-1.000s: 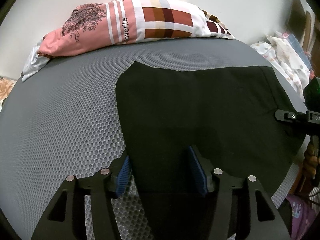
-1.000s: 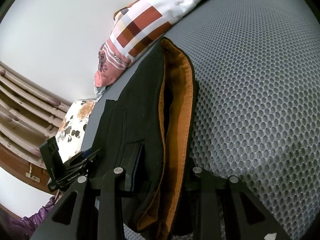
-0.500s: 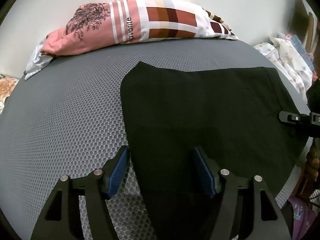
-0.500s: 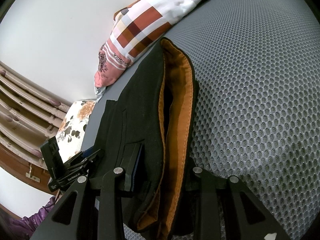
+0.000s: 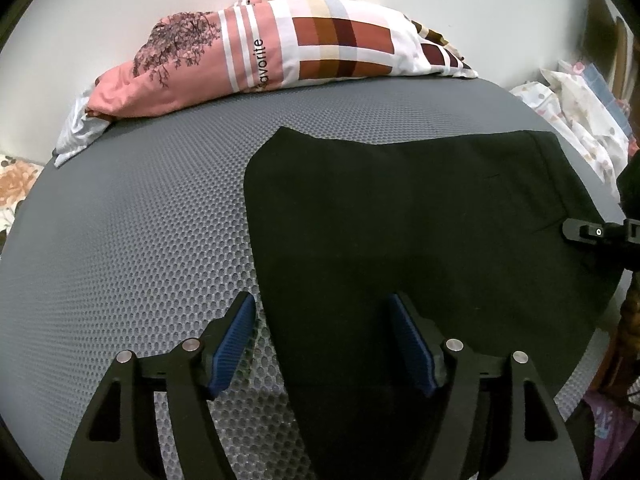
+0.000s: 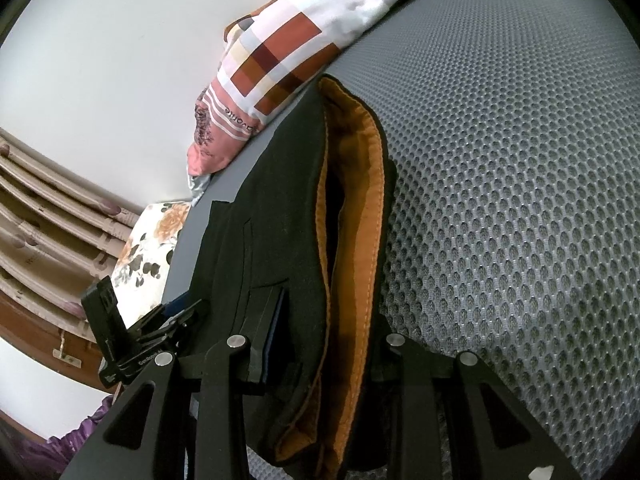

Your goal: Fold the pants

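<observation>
Black pants point(image 5: 400, 220) lie folded flat on the grey mesh mattress point(image 5: 140, 220). My left gripper point(image 5: 322, 316) hovers over their near left edge. Its jaws are opening: the cloth lies between the blue pads point(image 5: 234, 340), which do not press on it. In the right wrist view the pants point(image 6: 280, 208) show their waistband with its orange lining point(image 6: 360, 200). My right gripper point(image 6: 324, 344) is shut on that waistband. The right gripper's tip point(image 5: 592, 232) shows at the pants' right end, and the left gripper point(image 6: 160, 320) at the far left.
A pink and checked bedcover point(image 5: 280, 56) is bunched along the wall at the mattress's far side. Patterned cloth point(image 5: 568, 112) is piled off the right edge. A floral pillow point(image 6: 148, 248) and wooden slats point(image 6: 40, 208) lie beyond the left end.
My left gripper's blue pads have spread apart and let go of the pants' edge, which now lies flat. The right gripper and the waistband have not moved.
</observation>
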`<state>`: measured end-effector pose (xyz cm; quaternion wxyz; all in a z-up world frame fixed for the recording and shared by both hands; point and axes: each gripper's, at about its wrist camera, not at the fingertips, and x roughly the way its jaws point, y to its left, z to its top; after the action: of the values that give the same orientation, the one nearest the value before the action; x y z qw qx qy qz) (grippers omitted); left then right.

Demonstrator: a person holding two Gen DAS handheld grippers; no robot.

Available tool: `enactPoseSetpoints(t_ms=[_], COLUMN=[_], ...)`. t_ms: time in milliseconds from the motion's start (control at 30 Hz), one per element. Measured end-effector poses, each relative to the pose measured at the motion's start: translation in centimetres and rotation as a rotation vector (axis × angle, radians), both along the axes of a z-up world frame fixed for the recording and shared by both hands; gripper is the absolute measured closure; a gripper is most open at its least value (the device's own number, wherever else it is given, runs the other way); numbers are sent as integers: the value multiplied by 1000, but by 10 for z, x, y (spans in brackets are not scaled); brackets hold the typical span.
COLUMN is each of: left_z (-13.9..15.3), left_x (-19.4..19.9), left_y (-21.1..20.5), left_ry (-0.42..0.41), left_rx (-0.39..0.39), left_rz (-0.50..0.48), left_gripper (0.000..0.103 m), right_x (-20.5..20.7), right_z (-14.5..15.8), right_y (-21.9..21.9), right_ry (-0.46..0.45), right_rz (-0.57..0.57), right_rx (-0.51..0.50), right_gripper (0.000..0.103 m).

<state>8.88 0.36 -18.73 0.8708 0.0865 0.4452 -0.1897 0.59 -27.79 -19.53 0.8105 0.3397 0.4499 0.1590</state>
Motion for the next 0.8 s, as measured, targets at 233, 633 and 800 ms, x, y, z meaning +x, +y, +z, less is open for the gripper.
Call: enactPoseSetpoints(t_ms=[233,633,800], left_z=[-1,-1,-1], left_x=[0,0,0], left_y=[0,1,0], left_ry=[-3,-4,-14], left_rx=[3,4,13], left_rz=[2,3,0], left_gripper=[31,29,29], right_x=[-7,-7,-5], right_z=[-1,-2,1], right_y=[6,4,5], right_ry=[-3,0,9], right_rz=[-17,-22,-10], right_rx=[-7,1,-15], right_gripper=[77,77,77])
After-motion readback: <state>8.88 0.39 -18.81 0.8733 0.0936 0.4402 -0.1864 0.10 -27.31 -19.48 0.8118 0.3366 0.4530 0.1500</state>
